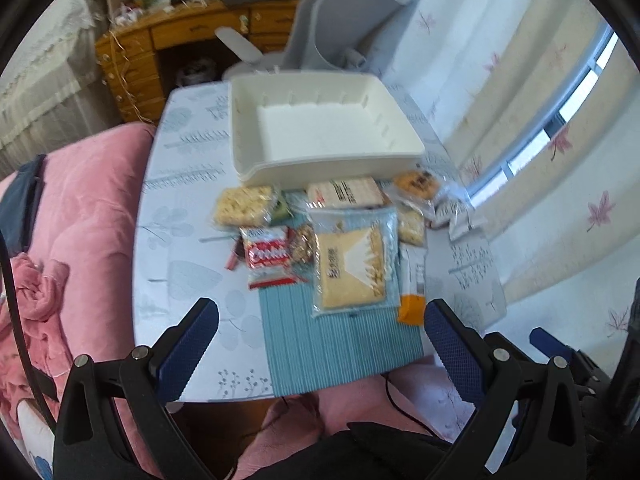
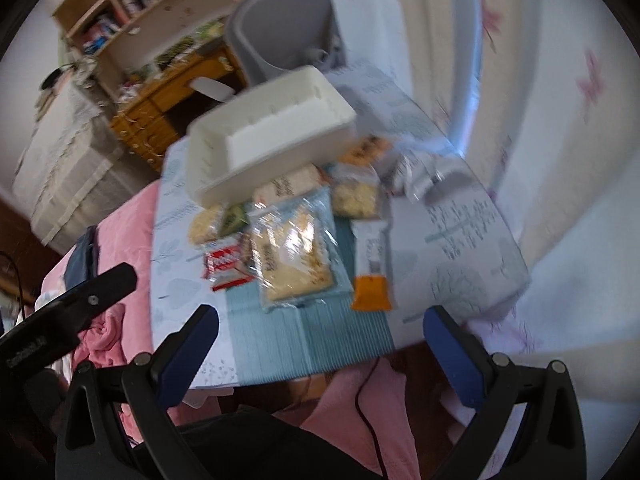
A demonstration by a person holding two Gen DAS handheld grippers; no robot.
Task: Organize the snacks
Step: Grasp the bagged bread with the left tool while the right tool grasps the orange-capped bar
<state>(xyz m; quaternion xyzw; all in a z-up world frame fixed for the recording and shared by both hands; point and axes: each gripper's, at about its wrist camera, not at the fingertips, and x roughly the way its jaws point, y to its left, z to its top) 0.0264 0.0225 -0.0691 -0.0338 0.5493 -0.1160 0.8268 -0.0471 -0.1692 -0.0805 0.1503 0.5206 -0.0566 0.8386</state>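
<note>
An empty white bin stands at the far side of a small table; it also shows in the right wrist view. Several snack packets lie in front of it on a blue striped mat: a large cracker pack, a red-and-white packet, a rice crisp bar, an orange-and-white stick pack. My left gripper is open and empty, hovering near the table's front edge. My right gripper is open and empty, likewise short of the cracker pack and the stick pack.
A pink quilt lies left of and below the table. A grey chair and a wooden desk stand behind it. A curtained wall and window are on the right. The right wrist view is motion-blurred.
</note>
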